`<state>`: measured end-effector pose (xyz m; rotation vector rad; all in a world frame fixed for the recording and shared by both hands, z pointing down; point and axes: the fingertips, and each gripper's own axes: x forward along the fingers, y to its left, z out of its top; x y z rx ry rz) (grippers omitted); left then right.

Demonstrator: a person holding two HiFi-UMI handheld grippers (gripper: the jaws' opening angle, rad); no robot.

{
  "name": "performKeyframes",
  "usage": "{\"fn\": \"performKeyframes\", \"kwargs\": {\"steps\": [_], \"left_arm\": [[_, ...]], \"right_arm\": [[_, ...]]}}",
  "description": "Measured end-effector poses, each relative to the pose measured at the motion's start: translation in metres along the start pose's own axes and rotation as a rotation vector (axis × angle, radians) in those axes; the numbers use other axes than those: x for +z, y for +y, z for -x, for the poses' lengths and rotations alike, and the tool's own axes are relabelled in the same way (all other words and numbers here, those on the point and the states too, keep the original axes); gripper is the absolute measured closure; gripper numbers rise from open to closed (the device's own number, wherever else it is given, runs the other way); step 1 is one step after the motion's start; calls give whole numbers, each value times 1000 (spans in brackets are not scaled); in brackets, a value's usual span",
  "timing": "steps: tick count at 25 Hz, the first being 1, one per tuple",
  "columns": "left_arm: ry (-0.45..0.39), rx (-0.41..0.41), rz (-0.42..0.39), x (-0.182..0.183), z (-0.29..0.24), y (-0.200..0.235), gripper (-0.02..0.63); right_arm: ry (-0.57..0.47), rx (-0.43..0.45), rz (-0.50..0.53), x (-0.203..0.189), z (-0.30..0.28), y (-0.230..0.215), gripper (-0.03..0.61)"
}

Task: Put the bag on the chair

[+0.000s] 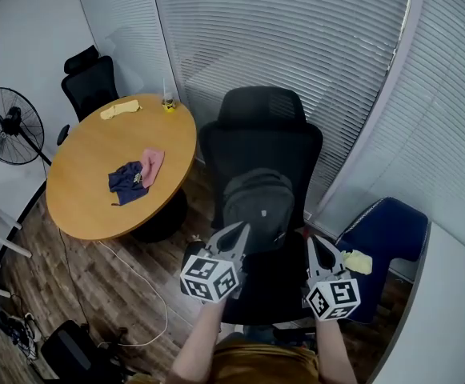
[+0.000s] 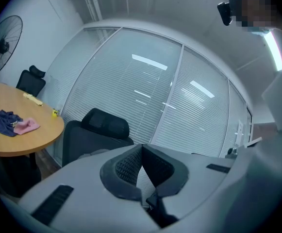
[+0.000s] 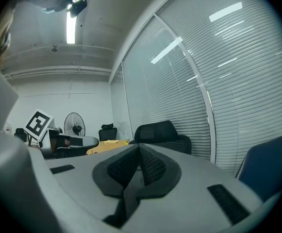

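- While we hold both tools at the near edge of the seat, the grey bag [image 1: 256, 202] sits upright on the black chair [image 1: 296, 146], leaning on its backrest below the headrest.
- Our left tongs [image 1: 240, 232] are pressed together with nothing between them; their tips point at the bag's near-left corner, and we cannot tell whether they touch it.
- Our right tongs [image 1: 314, 246] are likewise closed and empty, just to the right of the bag and apart from it.
- From the left gripper view, the closed tongs [image 2: 141, 147] aim at the window blinds [image 2: 145, 86] above the chair's headrest [image 2: 104, 123].
- From the right gripper view, the tongs [image 3: 140, 147] meet at the tips in front of the same headrest [image 3: 155, 130].
- To the left stands a round wooden counter [image 1: 96, 206] carrying a dark blue cloth [image 1: 126, 181], a pink cloth [image 1: 152, 165] touching it, and a yellow cloth [image 1: 120, 109] at the far edge.
- A second black chair [image 1: 90, 82] and a standing fan [image 1: 8, 125] are at the far left.
- A blue chair [image 1: 384, 226] stands to the right.
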<state>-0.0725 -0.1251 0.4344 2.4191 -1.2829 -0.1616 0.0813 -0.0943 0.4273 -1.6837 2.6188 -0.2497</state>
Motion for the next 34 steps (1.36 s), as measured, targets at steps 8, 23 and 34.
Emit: {"fn": "performKeyframes", "kwargs": {"steps": [8, 23, 34], "left_arm": [[8, 1, 8, -1, 1, -2, 591], [18, 42, 14, -6, -6, 5, 591], [22, 70, 26, -14, -11, 16, 591]], "right_arm": [[-1, -8, -1, 1, 3, -1, 568], [6, -26, -19, -1, 3, -13, 568], [23, -37, -43, -12, -1, -21, 568]]}}
